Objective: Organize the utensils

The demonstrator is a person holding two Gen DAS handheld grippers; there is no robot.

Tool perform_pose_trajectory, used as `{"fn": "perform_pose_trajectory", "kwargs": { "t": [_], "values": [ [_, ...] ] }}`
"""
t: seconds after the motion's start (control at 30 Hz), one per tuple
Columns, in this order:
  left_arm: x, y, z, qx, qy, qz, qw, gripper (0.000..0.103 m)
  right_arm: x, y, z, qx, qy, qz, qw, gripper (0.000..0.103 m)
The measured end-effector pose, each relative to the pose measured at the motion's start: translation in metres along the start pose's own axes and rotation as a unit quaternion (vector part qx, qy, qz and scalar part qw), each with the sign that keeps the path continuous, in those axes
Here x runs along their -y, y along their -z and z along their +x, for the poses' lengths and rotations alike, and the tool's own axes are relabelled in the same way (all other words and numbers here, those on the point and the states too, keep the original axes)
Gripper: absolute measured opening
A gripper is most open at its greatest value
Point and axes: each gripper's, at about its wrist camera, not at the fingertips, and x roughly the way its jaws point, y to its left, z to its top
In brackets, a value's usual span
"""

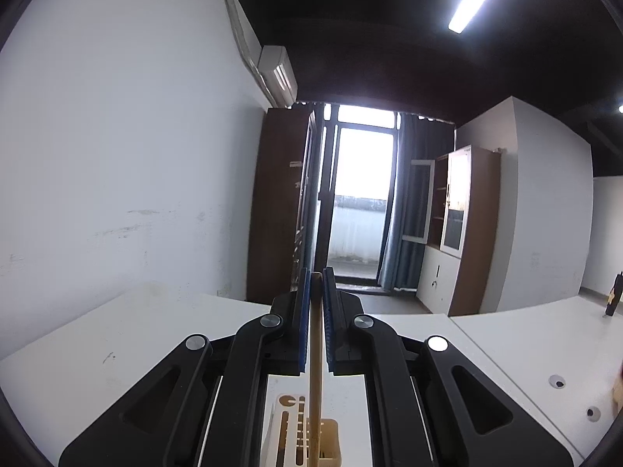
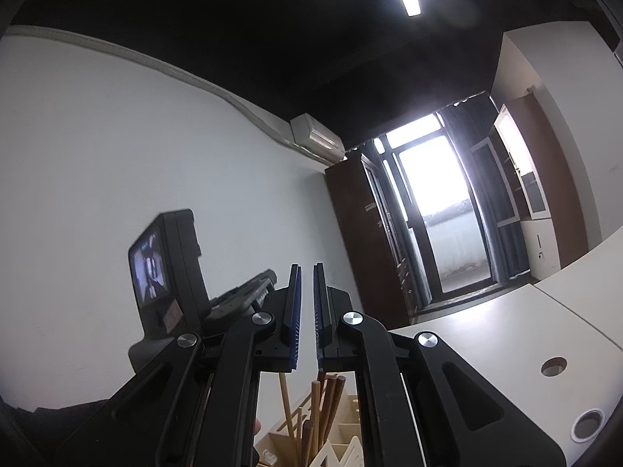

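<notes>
Two grippers in view, both pointing out across a white table (image 1: 117,334) toward a balcony door (image 1: 360,198). Left gripper (image 1: 316,276) clamped on a slim wooden utensil handle (image 1: 315,350), blue pads pressed against either side of it, handle running straight down between the jaws. Directly under it, a cream utensil holder (image 1: 288,428) with slotted walls, standing on the table; lower end of the handle reaching to or into the holder, hard to tell which from this angle. Right gripper (image 2: 307,268) drawn narrow with nothing between its blue pads, only a thin slit left. Below it, several wooden handles (image 2: 327,401) bunched upright in a cream divided holder (image 2: 342,447). Left of the right gripper, other gripper's camera unit (image 2: 163,268), screen lit.
</notes>
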Motion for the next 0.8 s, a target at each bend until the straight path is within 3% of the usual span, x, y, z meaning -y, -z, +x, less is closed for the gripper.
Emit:
{"fn": "perform_pose_trajectory", "kwargs": {
  "t": [0.07,0.13,0.17,0.2,0.23,0.3,0.33,0.5,0.53,0.63,0.8],
  "values": [
    [0.003,0.007,0.004,-0.017,-0.012,0.019,0.9996,0.008,0.0,-0.004,-0.007,-0.003,0.002,-0.001,1.0,0.007],
    [0.002,0.013,0.004,-0.034,-0.015,0.024,0.999,0.015,-0.001,-0.006,-0.015,-0.008,0.007,-0.002,1.0,0.015],
    [-0.001,0.015,0.004,-0.043,-0.012,0.019,0.9988,0.017,0.0,-0.007,-0.017,-0.008,0.011,0.0,1.0,0.032],
    [-0.004,0.015,0.004,-0.055,-0.008,0.015,0.9983,0.024,0.001,-0.007,-0.02,-0.009,0.014,0.004,1.0,0.048],
    [-0.007,0.014,0.002,-0.066,-0.003,0.007,0.9978,0.033,0.001,-0.007,-0.023,-0.013,0.016,0.006,1.0,0.05],
    [-0.014,0.012,-0.003,-0.071,-0.002,0.004,0.9975,0.039,0.001,-0.008,-0.027,-0.022,0.028,0.007,0.999,0.054],
    [-0.016,0.012,-0.007,-0.073,0.0,0.006,0.9973,0.049,0.001,-0.007,-0.03,-0.029,0.035,0.007,0.999,0.057],
    [-0.033,0.003,-0.032,-0.086,0.038,-0.006,0.9955,0.077,0.003,-0.005,-0.045,-0.05,0.061,0.016,0.997,0.081],
    [-0.04,0.0,-0.043,-0.084,0.05,-0.019,0.9951,0.085,0.003,-0.004,-0.047,-0.056,0.066,0.02,0.996,0.083],
    [-0.056,-0.009,-0.081,-0.053,0.066,-0.031,0.996,0.095,0.002,0.001,-0.056,-0.07,0.078,0.031,0.994,0.087],
    [-0.076,-0.005,-0.131,-0.074,0.088,0.011,0.9933,0.097,-0.018,0.006,-0.063,-0.113,0.115,0.013,0.987,0.088]
  ]
}}
